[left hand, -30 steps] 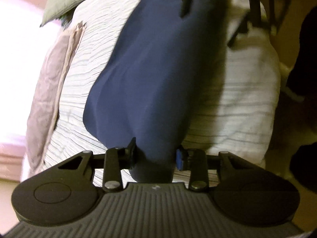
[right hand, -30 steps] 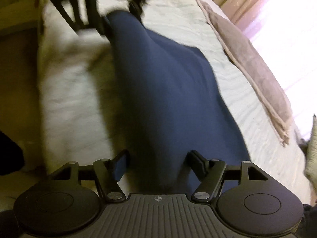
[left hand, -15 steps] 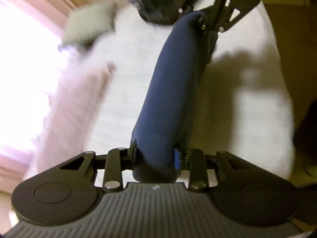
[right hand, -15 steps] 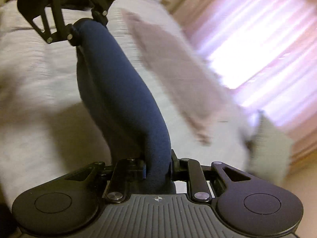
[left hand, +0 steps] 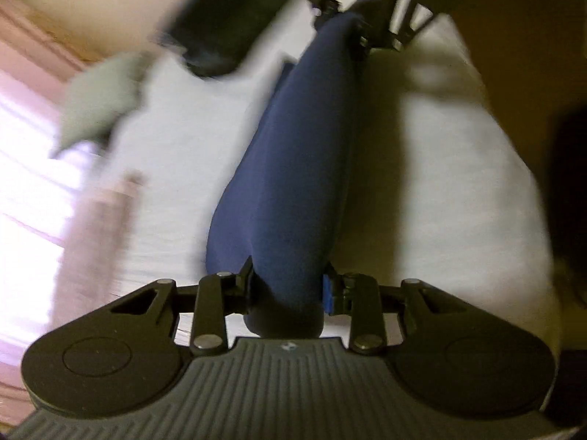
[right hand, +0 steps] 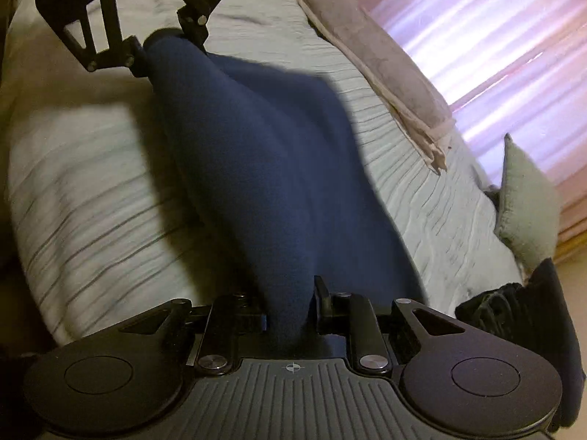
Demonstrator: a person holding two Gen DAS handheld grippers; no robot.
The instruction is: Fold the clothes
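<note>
A navy blue garment (left hand: 293,183) hangs stretched between my two grippers above a bed. My left gripper (left hand: 288,282) is shut on one end of it. My right gripper (right hand: 290,304) is shut on the other end. In the right wrist view the garment (right hand: 264,168) fans out wide and drapes toward the bedspread. My right gripper shows at the top of the left wrist view (left hand: 359,25), and my left gripper at the top left of the right wrist view (right hand: 146,51). The left wrist view is blurred.
The bed has a pale striped bedspread (right hand: 91,201). A folded beige cloth (right hand: 385,62) lies along its far side by a bright curtained window (right hand: 495,36). A grey-green cushion (right hand: 528,198) sits at the bed's end. Dark items (right hand: 513,311) lie at the lower right.
The garment was bunched into a tight roll half a second ago; now it spreads wide again in the right wrist view. Both grippers have swung while keeping hold.
</note>
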